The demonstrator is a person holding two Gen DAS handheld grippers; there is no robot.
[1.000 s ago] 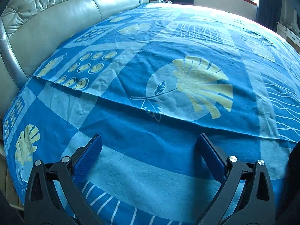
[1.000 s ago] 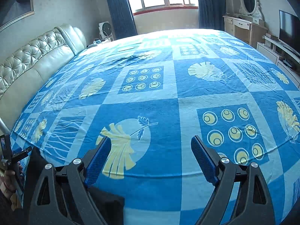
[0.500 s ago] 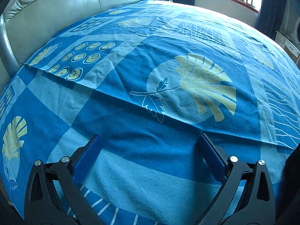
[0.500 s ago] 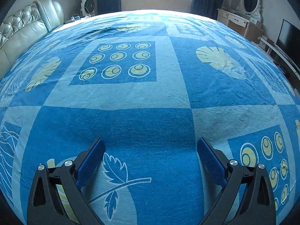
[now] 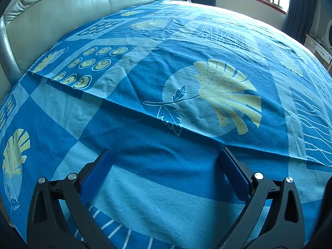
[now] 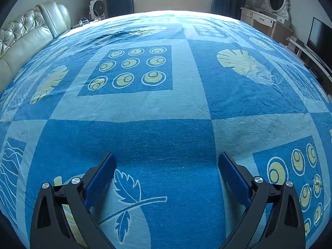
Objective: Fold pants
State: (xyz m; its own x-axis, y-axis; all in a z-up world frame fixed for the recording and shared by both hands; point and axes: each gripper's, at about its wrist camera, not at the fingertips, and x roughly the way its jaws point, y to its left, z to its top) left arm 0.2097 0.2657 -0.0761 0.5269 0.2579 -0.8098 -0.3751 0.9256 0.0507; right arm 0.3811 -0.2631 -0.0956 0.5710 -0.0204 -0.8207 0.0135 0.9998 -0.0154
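No pants show in either view. My left gripper (image 5: 165,151) is open, pointing down at the blue patterned bed sheet (image 5: 186,72), with only sheet between its blue pads. A folded edge of the sheet (image 5: 128,108) runs across just beyond its fingertips. My right gripper (image 6: 166,154) is also open, low over the sheet (image 6: 166,108), with a printed leaf under its left finger and nothing between the pads. A dark shape (image 5: 328,197) sits at the left wrist view's lower right edge; I cannot tell what it is.
A padded cream headboard (image 5: 62,10) (image 6: 20,35) borders the bed on the left. Beyond the far edge stand a fan (image 6: 97,7), dark curtains and a window. A dresser with an oval mirror (image 6: 267,20) and a TV (image 6: 320,39) line the right side.
The right gripper moved forward and down over the bed and its jaws widened a little. The dark cloth and hand at its lower left left the view. The left gripper stayed put.
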